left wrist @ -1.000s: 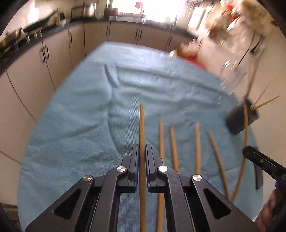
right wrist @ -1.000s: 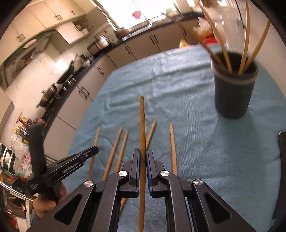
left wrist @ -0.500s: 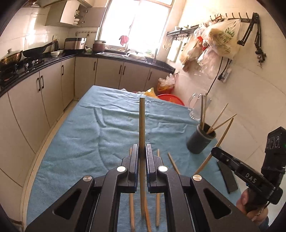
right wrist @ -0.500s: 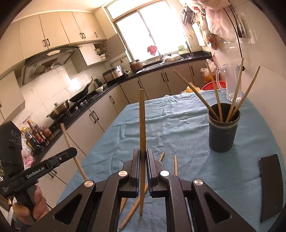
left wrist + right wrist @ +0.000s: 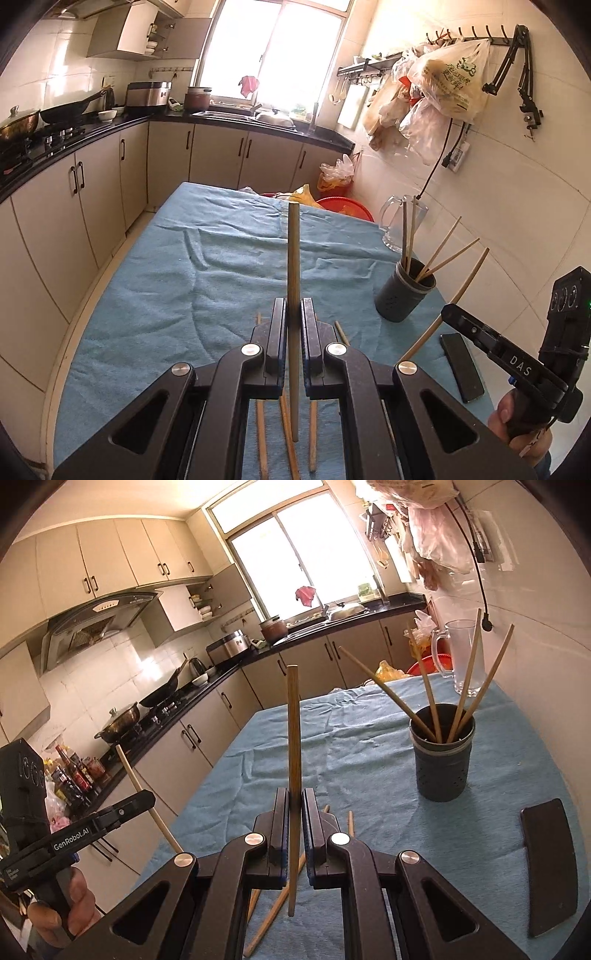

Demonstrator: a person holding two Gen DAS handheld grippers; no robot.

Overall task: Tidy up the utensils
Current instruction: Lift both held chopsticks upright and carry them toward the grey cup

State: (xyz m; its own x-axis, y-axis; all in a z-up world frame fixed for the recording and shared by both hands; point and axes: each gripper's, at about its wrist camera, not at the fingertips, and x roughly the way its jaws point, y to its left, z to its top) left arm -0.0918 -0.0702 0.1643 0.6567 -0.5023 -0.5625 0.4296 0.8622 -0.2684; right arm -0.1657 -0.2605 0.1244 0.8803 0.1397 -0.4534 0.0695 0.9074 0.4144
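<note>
Step in hand: both chopsticks are picked up and held above the counter (image 5: 155,295); the carrying toward the dark holder (image 5: 443,764) is the step now, as I judge it.
Left gripper (image 5: 293,332): clenched on one chopstick (image 5: 293,258), which stands almost upright between its fingers, the lower end clear of the blue cloth.
Right gripper (image 5: 294,823): clenched on another chopstick (image 5: 293,731), also nearly upright.
Holder: it stands on the cloth near the wall, in front of the glass jug (image 5: 461,653), with four chopsticks leaning in it.
Remaining on the cloth: a few loose chopsticks (image 5: 260,435) lie under the grippers; the exact count is hidden.
Other thing: a dark flat object (image 5: 550,871) lies right of the holder.
Next move calls for: bring one stick over the holder's mouth, lower end first, then release; the leaning sticks leave a narrow way in, so the two grippers should probably go one after the other.
</note>
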